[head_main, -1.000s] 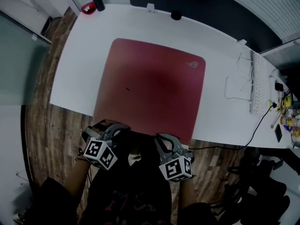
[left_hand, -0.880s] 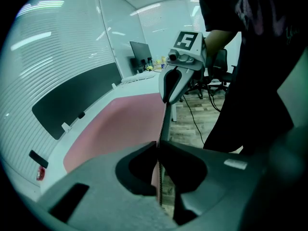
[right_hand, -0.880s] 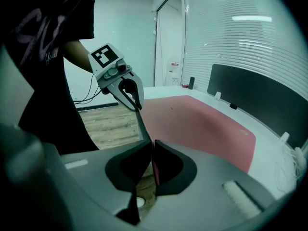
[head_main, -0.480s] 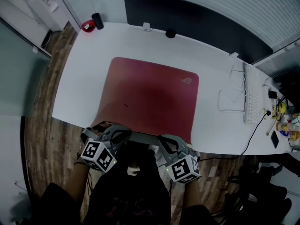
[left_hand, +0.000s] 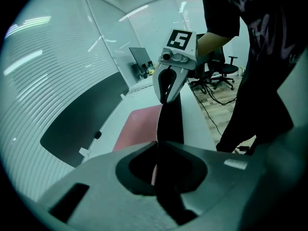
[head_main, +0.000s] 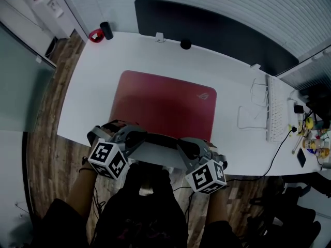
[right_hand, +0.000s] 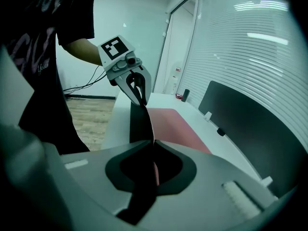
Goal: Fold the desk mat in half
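A red desk mat (head_main: 165, 105) lies on the white desk (head_main: 88, 102). Its near edge is lifted off the desk and turned up, showing the dark underside (head_main: 160, 139). My left gripper (head_main: 135, 135) is shut on the near-left corner, and my right gripper (head_main: 187, 146) is shut on the near-right corner. In the left gripper view the mat's edge (left_hand: 168, 121) runs taut from my left gripper (left_hand: 156, 146) to the right gripper (left_hand: 166, 93). The right gripper view shows the same stretched edge (right_hand: 139, 121) between my right gripper (right_hand: 153, 148) and the left gripper (right_hand: 139, 97).
A white keyboard (head_main: 272, 107) and white cables (head_main: 248, 110) lie at the desk's right end, with small clutter (head_main: 310, 133) beyond. A black cup (head_main: 107, 30), a red object (head_main: 95, 35) and a black puck (head_main: 185, 44) sit along the far edge. A dark panel (head_main: 207, 27) stands behind.
Both grippers have raised the mat's near edge and carried it forward over the desk. The mat's dark underside now shows between them.
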Motion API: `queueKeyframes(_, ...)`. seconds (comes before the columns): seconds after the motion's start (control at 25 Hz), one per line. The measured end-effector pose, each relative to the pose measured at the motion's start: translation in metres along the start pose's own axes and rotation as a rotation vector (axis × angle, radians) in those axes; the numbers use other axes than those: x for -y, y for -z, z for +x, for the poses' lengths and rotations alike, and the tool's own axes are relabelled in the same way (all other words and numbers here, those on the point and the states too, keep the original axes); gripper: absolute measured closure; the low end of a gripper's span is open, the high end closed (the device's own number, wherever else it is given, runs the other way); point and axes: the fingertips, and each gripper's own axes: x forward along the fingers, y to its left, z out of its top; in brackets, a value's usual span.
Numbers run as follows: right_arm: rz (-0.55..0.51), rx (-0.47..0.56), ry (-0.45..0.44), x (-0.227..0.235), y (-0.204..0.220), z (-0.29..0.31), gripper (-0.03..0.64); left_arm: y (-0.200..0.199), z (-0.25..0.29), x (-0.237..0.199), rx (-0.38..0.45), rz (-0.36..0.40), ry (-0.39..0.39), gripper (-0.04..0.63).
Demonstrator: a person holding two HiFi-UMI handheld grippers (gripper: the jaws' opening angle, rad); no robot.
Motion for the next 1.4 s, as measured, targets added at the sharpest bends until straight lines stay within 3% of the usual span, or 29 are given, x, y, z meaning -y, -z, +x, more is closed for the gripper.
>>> queueKeyframes(0.44, -0.118, -0.009, -0.062, 0.073, -0.009, 0.027, 0.584, 0.008, 0.025, -0.073, -0.014, 0.044, 0.018, 0.568)
queueKeyframes(1.0, -0.118, -0.060, -0.103, 0.176, 0.013, 0.097, 0.585, 0.045, 0.093, -0.169, -0.018, 0.038, 0.057, 0.569)
queueKeyframes(1.4, -0.149, -0.155, -0.107, 0.207, 0.043, 0.144, 0.584, 0.074, 0.141, -0.195, -0.073, 0.046, 0.114, 0.569)
